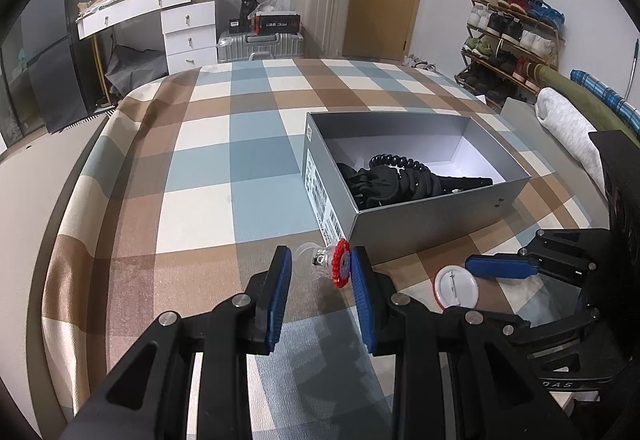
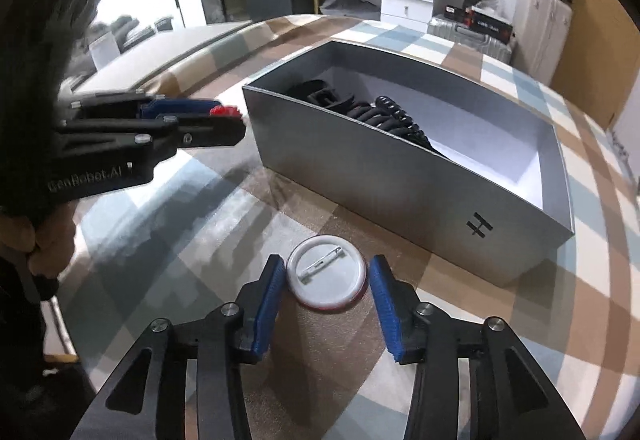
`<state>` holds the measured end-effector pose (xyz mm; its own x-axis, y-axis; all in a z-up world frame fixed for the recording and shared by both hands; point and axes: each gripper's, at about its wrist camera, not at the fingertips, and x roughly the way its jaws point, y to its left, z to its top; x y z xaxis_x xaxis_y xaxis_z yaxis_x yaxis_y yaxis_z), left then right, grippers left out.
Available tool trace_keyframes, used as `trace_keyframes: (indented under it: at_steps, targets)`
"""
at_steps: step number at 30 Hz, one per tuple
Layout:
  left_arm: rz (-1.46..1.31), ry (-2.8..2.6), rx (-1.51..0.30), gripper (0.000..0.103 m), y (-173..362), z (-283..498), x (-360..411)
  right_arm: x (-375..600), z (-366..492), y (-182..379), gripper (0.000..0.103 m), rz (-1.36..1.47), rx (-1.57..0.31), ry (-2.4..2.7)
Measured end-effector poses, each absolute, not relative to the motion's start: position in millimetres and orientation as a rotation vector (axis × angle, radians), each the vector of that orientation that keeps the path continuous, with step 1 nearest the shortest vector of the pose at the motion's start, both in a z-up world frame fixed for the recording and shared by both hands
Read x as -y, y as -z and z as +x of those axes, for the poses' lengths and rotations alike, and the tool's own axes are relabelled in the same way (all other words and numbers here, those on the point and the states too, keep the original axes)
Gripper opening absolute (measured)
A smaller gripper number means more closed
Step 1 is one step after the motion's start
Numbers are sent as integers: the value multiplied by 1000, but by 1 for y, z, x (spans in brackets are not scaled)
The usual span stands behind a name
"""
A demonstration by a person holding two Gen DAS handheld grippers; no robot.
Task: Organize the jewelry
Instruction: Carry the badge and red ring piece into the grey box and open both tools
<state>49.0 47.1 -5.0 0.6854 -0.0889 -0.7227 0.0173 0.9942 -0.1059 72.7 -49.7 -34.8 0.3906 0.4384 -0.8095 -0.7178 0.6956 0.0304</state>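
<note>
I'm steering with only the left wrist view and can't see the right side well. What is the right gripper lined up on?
Observer: The right gripper is open, its fingers either side of a round pin badge lying pin-side up on the checked cloth.
Operator: Is the badge touching the box?
Observer: No, a strip of cloth shows between it and the grey box.
Operator: Any marking on that box wall?
Observer: A black H-like logo near its right end.
Operator: Does my left gripper look closed from there?
Observer: The left gripper appears edge-on there, so that view cannot tell; a red trinket shows at its tip.
</note>
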Motion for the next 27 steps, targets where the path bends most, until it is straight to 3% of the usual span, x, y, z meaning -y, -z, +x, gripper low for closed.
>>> trace_keyframes:
  at_steps: [17, 27]
  targets:
    - [-107, 64, -790, 24, 0, 46, -48, 50, 70, 34, 41, -370, -894, -762]
    - [-139, 100, -719, 24, -15, 40, -48, 67, 66, 4, 41, -276, -817, -795]
